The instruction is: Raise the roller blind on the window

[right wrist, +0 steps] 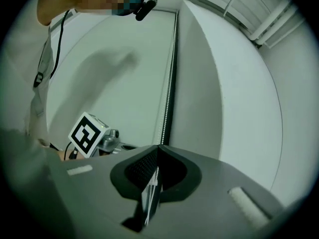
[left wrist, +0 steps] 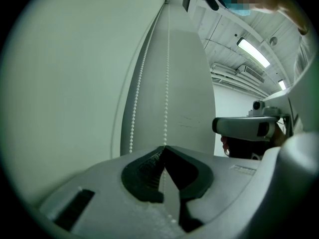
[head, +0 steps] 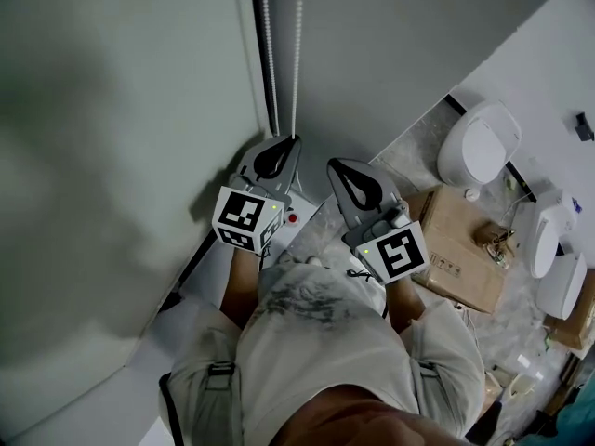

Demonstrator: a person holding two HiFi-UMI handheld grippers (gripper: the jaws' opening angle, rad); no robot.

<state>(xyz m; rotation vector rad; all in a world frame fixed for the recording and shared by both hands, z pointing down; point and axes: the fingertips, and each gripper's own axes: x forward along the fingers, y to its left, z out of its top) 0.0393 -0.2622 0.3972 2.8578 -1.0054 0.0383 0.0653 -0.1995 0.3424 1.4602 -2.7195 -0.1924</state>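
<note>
The pale roller blind (head: pixel 112 156) hangs down over the window at the left. Beside it run the two strands of its white bead chain (head: pixel 297 54). My left gripper (head: pixel 292 141) is level and shut on the right strand; in the left gripper view that bead chain (left wrist: pixel 167 83) drops straight into the closed tips of the left gripper (left wrist: pixel 164 147), while the other strand hangs free to the left. My right gripper (head: pixel 337 165) sits just right of it. In the right gripper view the right gripper (right wrist: pixel 158 147) is shut, with beads of the bead chain (right wrist: pixel 147 185) showing between its jaws.
A dark window frame (head: pixel 268 72) separates the blind from the grey wall (head: pixel 390 45). On the floor at the right lie a cardboard box (head: pixel 460 249) and white rounded fixtures (head: pixel 479 142). The person's torso fills the bottom of the head view.
</note>
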